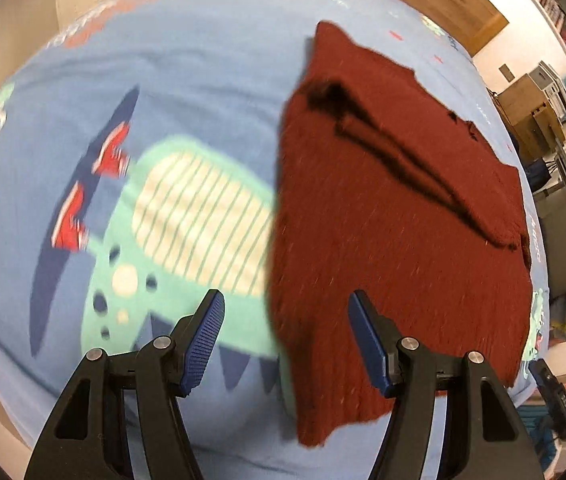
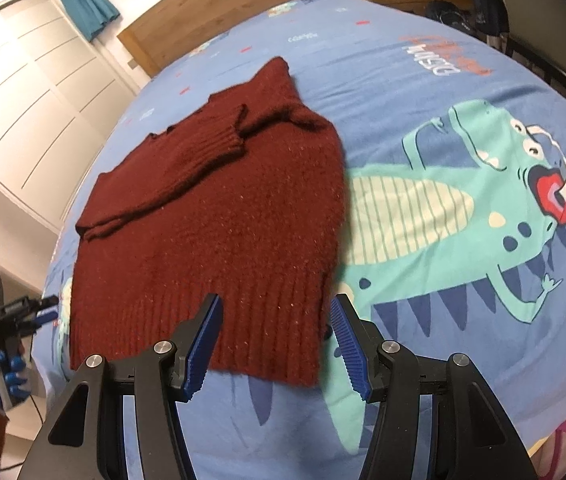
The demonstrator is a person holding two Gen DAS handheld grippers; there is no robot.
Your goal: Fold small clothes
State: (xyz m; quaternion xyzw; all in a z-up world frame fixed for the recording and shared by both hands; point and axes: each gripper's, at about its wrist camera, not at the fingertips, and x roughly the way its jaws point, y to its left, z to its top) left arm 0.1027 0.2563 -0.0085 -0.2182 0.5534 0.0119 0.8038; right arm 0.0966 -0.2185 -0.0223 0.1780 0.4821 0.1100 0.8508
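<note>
A dark red knitted sweater (image 2: 219, 216) lies flat on the blue bed cover, both sleeves folded in across its body. In the left wrist view the sweater (image 1: 395, 240) fills the right half. My left gripper (image 1: 285, 312) is open and empty, hovering above the sweater's side edge near its hem corner. It also shows small at the far left of the right wrist view (image 2: 43, 308). My right gripper (image 2: 277, 320) is open and empty, just above the ribbed hem (image 2: 251, 320) near its right corner.
The blue bed cover (image 2: 423, 92) has a large teal dinosaur print (image 2: 463, 208) beside the sweater. A wooden headboard (image 2: 219, 4) stands at the far end. White wardrobe doors (image 2: 31, 92) are left of the bed; shelves and boxes (image 1: 539, 108) stand on the other side.
</note>
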